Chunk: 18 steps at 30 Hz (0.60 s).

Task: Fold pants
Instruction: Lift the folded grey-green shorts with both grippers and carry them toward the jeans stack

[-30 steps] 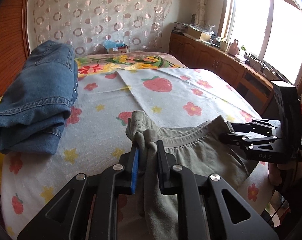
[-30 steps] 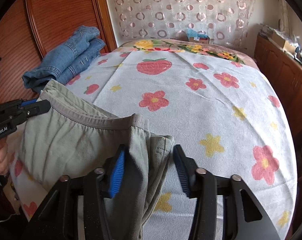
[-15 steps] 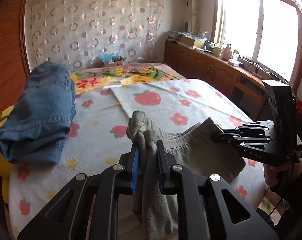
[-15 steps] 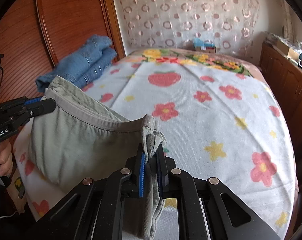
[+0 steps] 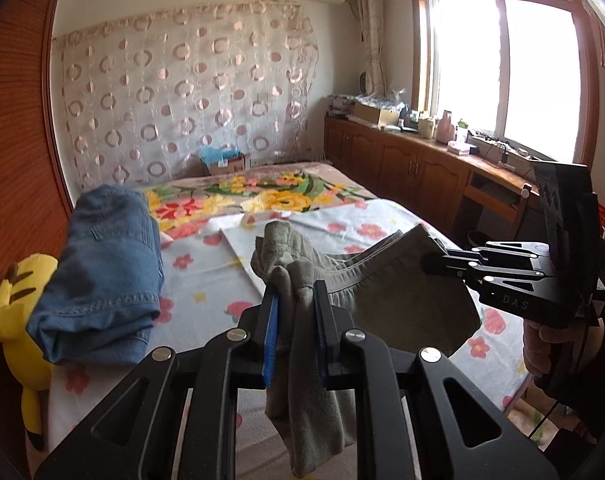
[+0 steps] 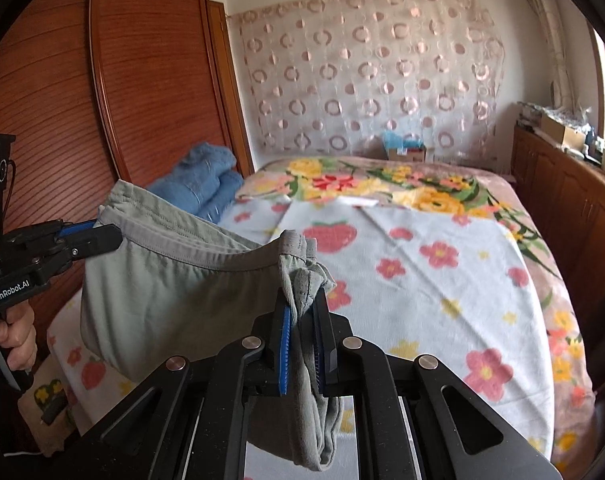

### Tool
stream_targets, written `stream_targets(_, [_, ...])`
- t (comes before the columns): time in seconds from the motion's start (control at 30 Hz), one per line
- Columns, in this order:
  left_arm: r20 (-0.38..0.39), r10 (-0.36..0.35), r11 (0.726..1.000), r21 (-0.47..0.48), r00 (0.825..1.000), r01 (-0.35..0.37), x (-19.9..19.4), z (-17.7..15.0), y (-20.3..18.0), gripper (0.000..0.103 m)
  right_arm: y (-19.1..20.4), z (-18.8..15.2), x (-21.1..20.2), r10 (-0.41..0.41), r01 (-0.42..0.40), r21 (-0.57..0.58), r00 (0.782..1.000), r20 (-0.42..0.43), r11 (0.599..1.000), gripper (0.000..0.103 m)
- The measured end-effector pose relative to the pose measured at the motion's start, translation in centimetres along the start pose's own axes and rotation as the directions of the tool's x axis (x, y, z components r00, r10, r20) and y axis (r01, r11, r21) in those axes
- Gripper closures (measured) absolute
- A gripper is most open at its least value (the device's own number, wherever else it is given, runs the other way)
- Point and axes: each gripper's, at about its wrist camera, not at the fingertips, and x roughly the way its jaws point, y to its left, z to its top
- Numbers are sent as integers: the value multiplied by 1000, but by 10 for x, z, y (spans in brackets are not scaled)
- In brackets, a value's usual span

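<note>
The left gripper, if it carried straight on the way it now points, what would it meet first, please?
Probably the flowered bedspread beyond the grey pants that the left gripper holds; the folded jeans lie off to the side. Depth is unclear.

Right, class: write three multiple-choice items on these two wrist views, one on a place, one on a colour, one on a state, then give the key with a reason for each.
1. Where do the folded jeans lie?
A. On the bed near the wooden panel
B. On the cabinet under the window
C. On the floor

2. What colour are the pants being held?
A. Red
B. Grey-green
C. Black

3. How are the pants held?
A. Lying flat, untouched
B. By one tool only
C. Clamped at the waistband by both tools

Key: 1 A, the jeans rest on the flowered bed cover beside the panel. 2 B, the cloth is a dull grey-green. 3 C, the left tool and right tool each pinch an end of the waistband, which spans between them above the bed.
</note>
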Motion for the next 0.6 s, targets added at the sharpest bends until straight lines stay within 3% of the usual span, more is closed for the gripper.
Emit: stream_targets(0.6, [22,29,999,-22,999,-28,16,26,20,86,-6,24,30,29,-26,-76,999,38,997,94])
